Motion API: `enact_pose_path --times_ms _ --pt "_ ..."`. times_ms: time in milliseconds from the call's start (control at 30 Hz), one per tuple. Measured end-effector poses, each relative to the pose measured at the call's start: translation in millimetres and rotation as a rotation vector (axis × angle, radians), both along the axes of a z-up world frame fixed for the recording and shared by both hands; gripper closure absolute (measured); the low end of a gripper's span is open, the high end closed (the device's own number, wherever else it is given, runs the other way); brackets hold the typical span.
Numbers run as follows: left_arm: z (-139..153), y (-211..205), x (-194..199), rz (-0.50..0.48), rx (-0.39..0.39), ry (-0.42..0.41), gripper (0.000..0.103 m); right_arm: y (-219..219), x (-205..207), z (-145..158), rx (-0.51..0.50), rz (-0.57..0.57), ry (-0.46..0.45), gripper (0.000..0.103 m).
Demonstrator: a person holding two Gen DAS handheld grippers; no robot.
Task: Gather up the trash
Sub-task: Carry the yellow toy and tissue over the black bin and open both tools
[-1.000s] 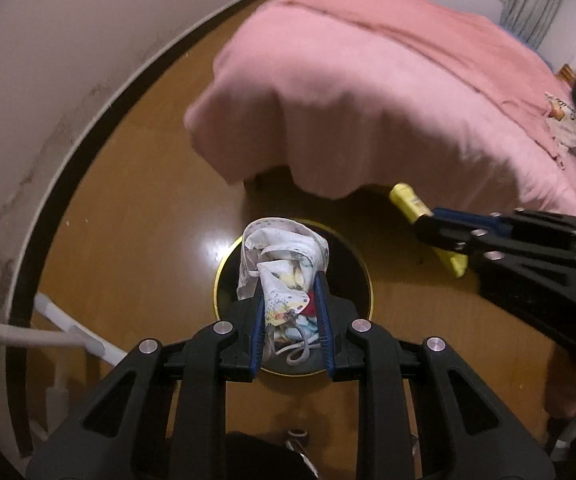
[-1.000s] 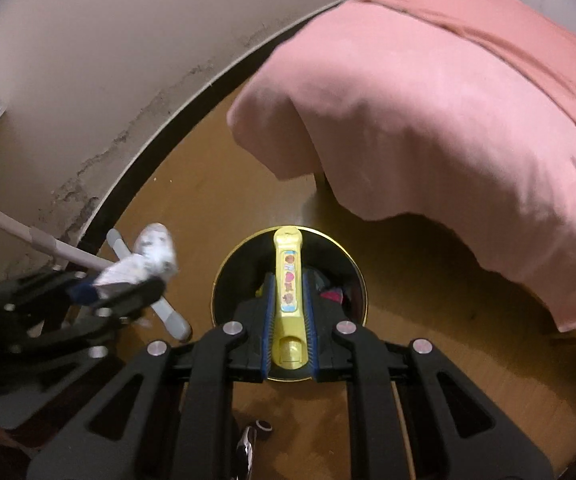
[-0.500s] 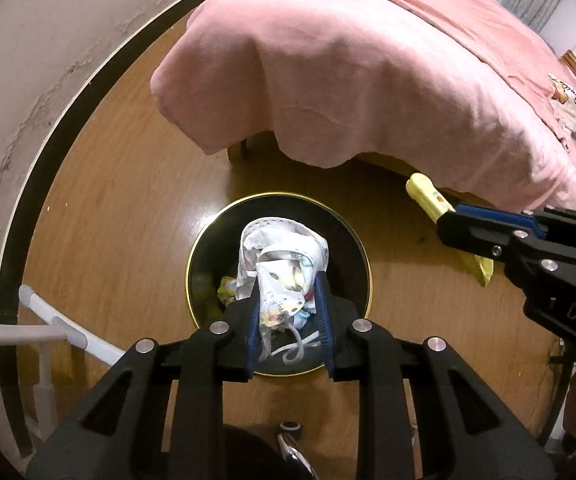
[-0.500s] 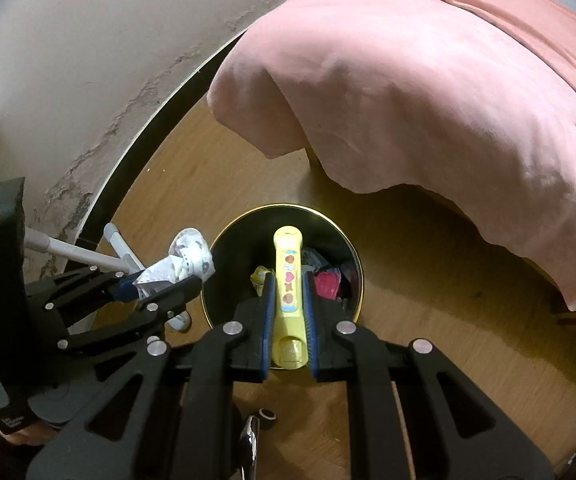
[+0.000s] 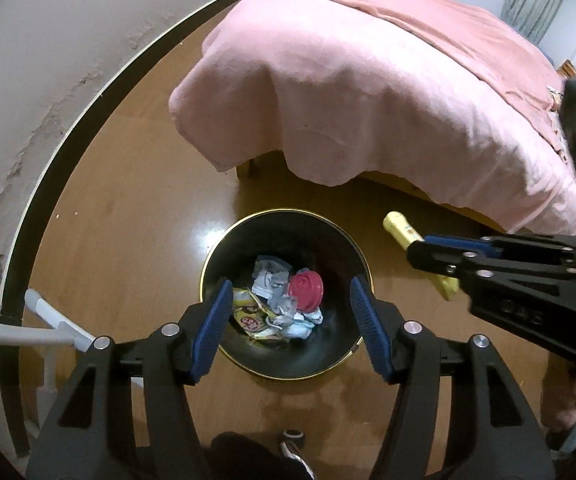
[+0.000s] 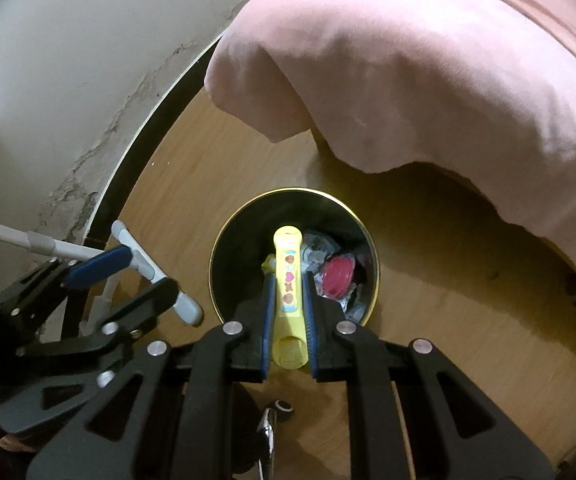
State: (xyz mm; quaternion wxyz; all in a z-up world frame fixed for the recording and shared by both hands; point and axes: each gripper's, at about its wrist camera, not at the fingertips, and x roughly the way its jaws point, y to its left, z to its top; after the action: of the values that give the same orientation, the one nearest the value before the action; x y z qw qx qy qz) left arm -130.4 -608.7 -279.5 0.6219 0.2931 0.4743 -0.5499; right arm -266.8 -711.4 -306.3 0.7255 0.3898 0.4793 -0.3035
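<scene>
L wrist view
L gripper: jaws spread wide, nothing btwn them, hanging over the bin mouth.
Bin: black, gold rim, on wood floor just near of the bed corner.
Trash in bin: crumpled paper, red lid, yellow wrapper, all lying at the bottom.
R gripper: comes in from the right, jaws clamped on the yellow stick; in this view the stick's tip sits right of the rim, not above the opening.
Progress: my read, L side's load is done; yellow stick is the piece left to go in.
Room: open floor left of bin up to the dark baseboard; pink blanket overhangs just far of bin, so far side is tight. White rack tube sits near-left, apart from rim.

R wrist view
R gripper: jaws gripping yellow stick lengthwise; stick points out over the bin opening.
Bin contents: red lid + paper scraps visible right of stick.
L gripper: off to the left, jaws apart, empty, well outside the rim and over the white rack tube.
Room: bin mouth looks wider than the stick; blanket hem hangs far-right, not touching rim. Nothing seen blocking a straight drop, tho depth under the stick can't be judged.
</scene>
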Motion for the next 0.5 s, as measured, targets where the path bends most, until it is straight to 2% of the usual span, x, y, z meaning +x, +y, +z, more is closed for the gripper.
enact_pose_path --times_ms 300,333,367,400,433,467,500 --pt "28.8 19.4 -0.9 -0.004 -0.051 -0.023 0.04 1.5 7.3 0.5 -0.004 -0.002 -0.01 0.089" --pt "30.8 20.9 -1.5 -0.005 -0.055 -0.024 0.04 1.3 7.4 1.2 -0.003 -0.01 -0.01 0.087" --pt "34.2 22.9 -2.3 -0.007 -0.06 -0.027 0.04 0.6 6.5 2.4 -0.003 -0.016 -0.011 0.083" --pt "37.6 24.9 -2.9 -0.008 -0.065 -0.028 0.039 0.5 6.7 3.7 -0.007 -0.02 -0.012 0.064" --pt "40.5 26.6 -3.6 -0.01 -0.07 -0.028 0.038 0.7 6.2 6.9 -0.021 -0.026 -0.015 0.039" --pt "43.2 28.3 -4.6 -0.013 -0.074 -0.031 0.036 1.5 5.8 10.6 -0.04 -0.032 -0.02 0.035" --pt "48.6 31.1 -6.6 -0.015 -0.081 -0.039 0.034 2.4 5.5 15.0 -0.056 -0.03 -0.021 0.035"
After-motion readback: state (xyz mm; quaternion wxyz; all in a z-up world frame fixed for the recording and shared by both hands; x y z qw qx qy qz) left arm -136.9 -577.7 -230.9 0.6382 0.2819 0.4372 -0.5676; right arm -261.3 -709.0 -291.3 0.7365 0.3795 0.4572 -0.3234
